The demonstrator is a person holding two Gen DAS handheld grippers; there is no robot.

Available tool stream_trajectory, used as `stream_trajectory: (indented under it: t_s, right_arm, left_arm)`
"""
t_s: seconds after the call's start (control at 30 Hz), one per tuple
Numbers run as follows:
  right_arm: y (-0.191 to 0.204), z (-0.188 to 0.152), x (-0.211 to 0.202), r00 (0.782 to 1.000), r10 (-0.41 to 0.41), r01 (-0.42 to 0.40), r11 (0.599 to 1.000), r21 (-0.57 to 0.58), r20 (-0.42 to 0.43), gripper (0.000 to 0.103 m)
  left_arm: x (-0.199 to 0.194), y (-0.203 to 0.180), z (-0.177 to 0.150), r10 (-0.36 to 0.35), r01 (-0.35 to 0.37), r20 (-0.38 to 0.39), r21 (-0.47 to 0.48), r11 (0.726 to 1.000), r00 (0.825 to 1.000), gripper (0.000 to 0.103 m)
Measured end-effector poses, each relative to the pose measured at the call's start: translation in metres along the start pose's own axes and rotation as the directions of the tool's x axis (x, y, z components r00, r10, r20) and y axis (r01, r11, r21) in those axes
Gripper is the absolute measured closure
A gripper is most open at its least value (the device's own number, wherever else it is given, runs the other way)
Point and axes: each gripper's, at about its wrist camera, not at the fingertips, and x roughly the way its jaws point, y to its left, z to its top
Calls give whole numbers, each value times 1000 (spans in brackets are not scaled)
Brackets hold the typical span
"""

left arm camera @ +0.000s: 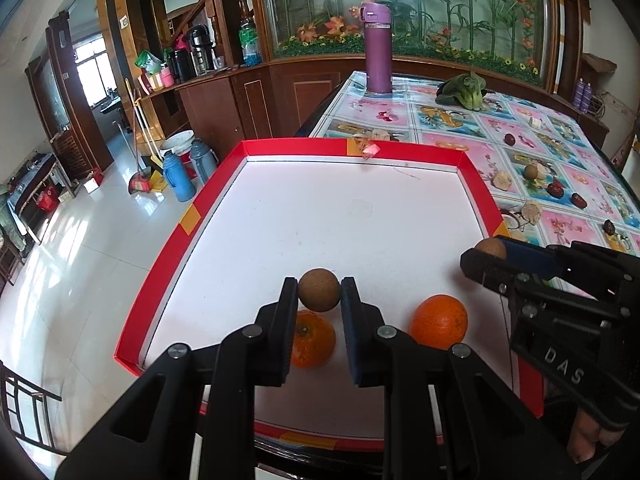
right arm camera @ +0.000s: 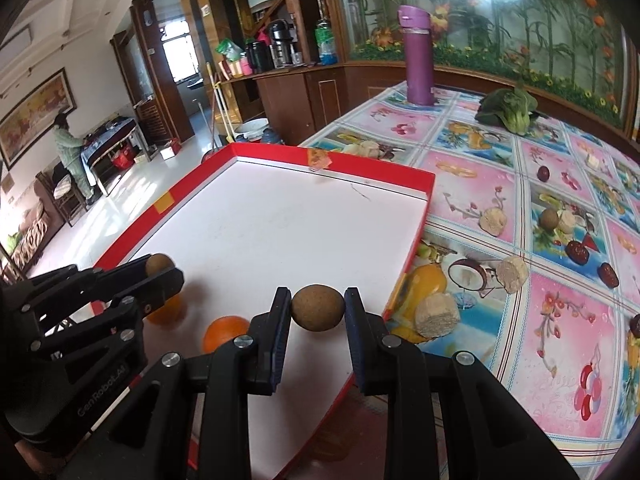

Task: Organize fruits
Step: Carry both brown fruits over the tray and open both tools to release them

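Fruits lie partly in the red-walled tray [left arm camera: 208, 196] and partly out on the patterned tablecloth [right arm camera: 560, 320]. Two oranges sit on the tray's white floor near its front edge: one orange [left arm camera: 314, 340] just behind the left gripper's fingers, the other orange [left arm camera: 439, 321] to its right, the two apart. The left gripper [left arm camera: 319, 294] pinches a round brown fruit [left arm camera: 319, 290] between its fingertips, above the tray floor. The right gripper [right arm camera: 318, 308] pinches a second brown fruit [right arm camera: 318, 308] the same way, over the tray's right front corner. On the cloth to the right lie another brown fruit [right arm camera: 549, 219], several dark red dates [right arm camera: 577, 252] and pale porous chunks [right arm camera: 436, 316], well apart from one another. A purple flask [right arm camera: 418, 56] stands upright at the table's far side, near a leafy green vegetable [right arm camera: 510, 112].
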Motion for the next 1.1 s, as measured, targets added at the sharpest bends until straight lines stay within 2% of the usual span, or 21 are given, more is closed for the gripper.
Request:
stream_trajectory:
  t_s: [0.43,0.67,0.7,0.77,0.8,0.83,0.9,0.97,1.0,1.1]
  right_arm:
    - [6,3,11,999,-28,28,1000,-13,-22,77]
    - [14,5,19,995,-88,86,994,-69,-40,76]
    - [13,6,19,995,-84,81,995,-65,-44,76]
    - [10,7,18,996,-68,64,996,-60,-57,76]
    - [9,7,18,997,-53,50,997,-54,-60,76]
    - [7,8,16,998,-32,30,999,-41,-61,75]
    - [-1,7,6,999,8,-8,1000,-8,-43,74]
    - [-11,6,-7,999,37,-36,999,16,-8,66]
    - [-18,5,-17,999,47,-48,998,29,20,66]
    - [-38,-2,-42,997,27,-32,997,66,76,60]
  left_arm:
    - [9,-5,-1,66,-66,-5,33,997,998,80]
    - [14,-7,-1,125,-124,-9,60,990,992,79]
    - [14,-6,-1,126,-125,-11,59,990,992,76]
    - [15,-4,-1,124,-123,-27,46,991,992,55]
    - [15,-3,-1,126,-125,-30,37,991,992,41]
    - [14,-2,-2,132,-131,-23,33,991,991,38]
    - [11,-2,-1,140,-139,-18,35,990,990,38]
    - [6,2,1,142,-142,-11,24,990,990,37]
    - [4,3,1,144,-144,-5,18,989,990,36]
    - [-3,9,3,159,-159,11,-3,987,987,30]
